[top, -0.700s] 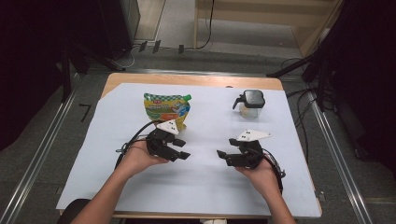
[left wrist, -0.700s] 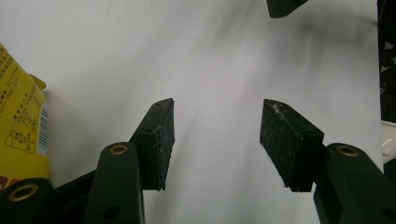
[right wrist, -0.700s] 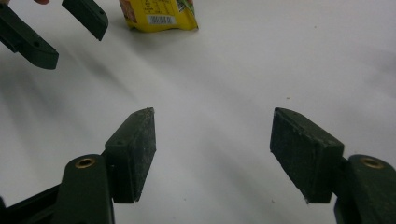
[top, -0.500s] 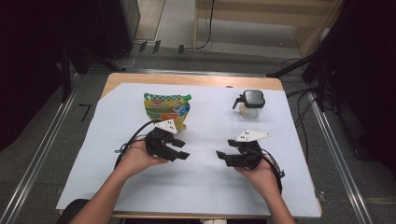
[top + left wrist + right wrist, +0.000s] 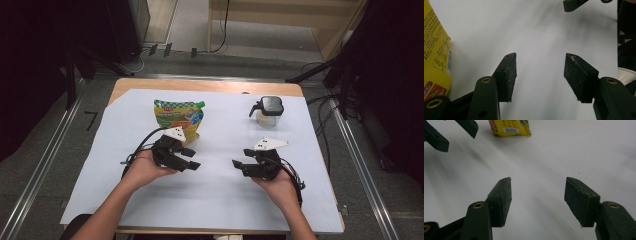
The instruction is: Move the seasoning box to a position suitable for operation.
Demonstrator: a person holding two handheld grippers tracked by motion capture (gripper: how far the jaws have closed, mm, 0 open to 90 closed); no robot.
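My left gripper (image 5: 191,159) lies low over the white sheet (image 5: 215,200), jaws pointing right, open and empty. My right gripper (image 5: 240,167) faces it from the right, jaws pointing left, also open with nothing between them. A gap of bare sheet separates the two. Just behind the left gripper lies a yellow-green snack bag (image 5: 180,116). In the left gripper view the open left gripper (image 5: 540,56) has the bag (image 5: 434,50) at its left. In the right gripper view the right gripper (image 5: 539,180) looks toward the bag (image 5: 510,126) and the left gripper's fingers (image 5: 439,137).
A small clear jar with a black lid (image 5: 270,110) stands at the back right of the sheet. The wooden table edge (image 5: 200,85) shows behind the sheet. Metal floor rails (image 5: 45,160) run along both sides, and cables trail from each gripper.
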